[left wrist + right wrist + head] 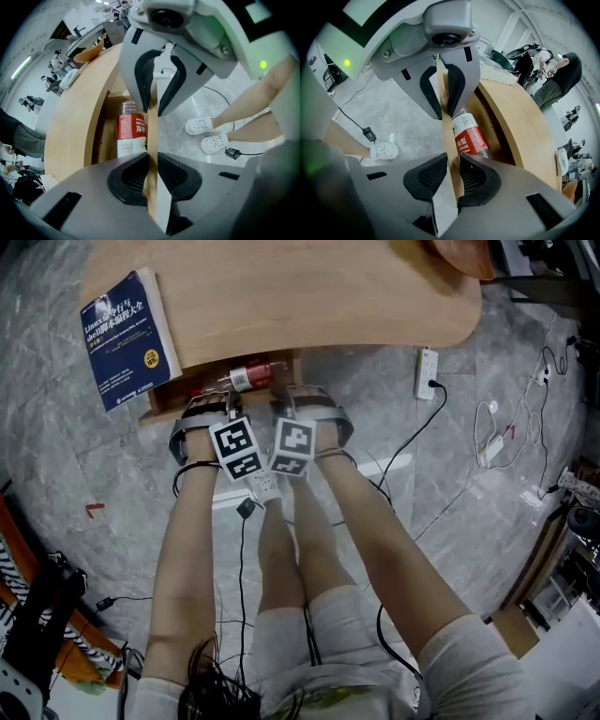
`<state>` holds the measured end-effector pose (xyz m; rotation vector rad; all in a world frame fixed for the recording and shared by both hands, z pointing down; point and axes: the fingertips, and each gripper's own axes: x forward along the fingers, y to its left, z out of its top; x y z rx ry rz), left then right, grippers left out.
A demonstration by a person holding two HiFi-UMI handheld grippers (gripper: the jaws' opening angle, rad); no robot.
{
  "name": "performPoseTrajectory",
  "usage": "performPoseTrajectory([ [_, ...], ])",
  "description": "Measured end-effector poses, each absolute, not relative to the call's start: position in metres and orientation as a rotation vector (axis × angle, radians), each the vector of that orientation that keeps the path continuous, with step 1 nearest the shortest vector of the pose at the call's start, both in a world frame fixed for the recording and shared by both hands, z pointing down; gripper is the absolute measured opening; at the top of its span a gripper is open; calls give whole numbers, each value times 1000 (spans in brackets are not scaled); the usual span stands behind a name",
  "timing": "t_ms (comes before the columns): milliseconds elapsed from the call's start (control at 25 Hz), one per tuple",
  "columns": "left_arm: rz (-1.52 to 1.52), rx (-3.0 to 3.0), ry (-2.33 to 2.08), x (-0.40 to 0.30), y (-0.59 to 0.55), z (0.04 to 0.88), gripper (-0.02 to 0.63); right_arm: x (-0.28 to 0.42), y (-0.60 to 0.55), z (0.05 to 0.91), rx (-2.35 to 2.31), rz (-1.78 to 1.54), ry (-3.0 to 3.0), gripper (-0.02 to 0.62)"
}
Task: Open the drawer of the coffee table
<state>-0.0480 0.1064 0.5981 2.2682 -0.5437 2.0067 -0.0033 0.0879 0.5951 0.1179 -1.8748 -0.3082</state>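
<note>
head view: left gripper [228, 411] and right gripper [292, 407] sit side by side on the drawer front [161, 412], below the coffee table [281, 296] edge. left gripper view: jaws nearly closed, pinching this thin board along its length, bottle [131, 133] behind it. right gripper view: same pinch; the table lies behind the board, so the pull goes away from it.

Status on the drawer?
Left tongs, right tongs both shut on drawer front. It's partly out, bottle lying inside. Nothing blocking it.
</note>
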Motion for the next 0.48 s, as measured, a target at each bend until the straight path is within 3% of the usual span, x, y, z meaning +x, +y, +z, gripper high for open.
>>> performPoseTrajectory([
  [480,1995,2256,-545,-45,117,598,67,0,97,594,128,-317,-1869,91],
])
